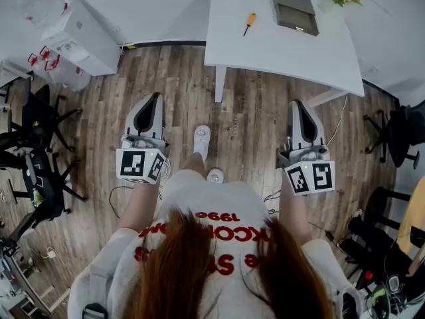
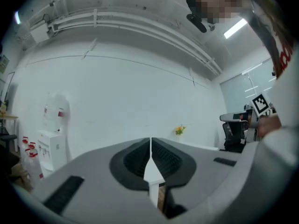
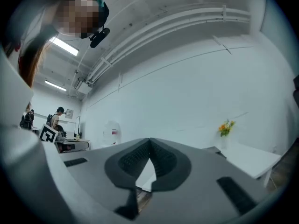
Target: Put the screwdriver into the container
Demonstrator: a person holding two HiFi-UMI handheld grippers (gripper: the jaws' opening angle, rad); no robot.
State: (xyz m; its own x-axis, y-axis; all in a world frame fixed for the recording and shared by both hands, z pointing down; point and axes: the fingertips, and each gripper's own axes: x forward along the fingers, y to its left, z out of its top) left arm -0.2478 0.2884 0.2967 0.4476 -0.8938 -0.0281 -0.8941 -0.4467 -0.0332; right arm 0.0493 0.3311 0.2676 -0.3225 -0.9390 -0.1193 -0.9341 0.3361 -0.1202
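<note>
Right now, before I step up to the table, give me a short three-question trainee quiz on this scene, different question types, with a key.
1. True or false: the orange-handled screwdriver already lies inside the flat grey rectangular container.
2. The left gripper and the right gripper are: A) both shut and empty; B) both wide open; C) both clamped on the screwdriver.
3. In the head view, on which side of the container does the screwdriver lie on the white table?
Key: 1 false, it lies on the table, apart from the container; 2 A; 3 left.
</note>
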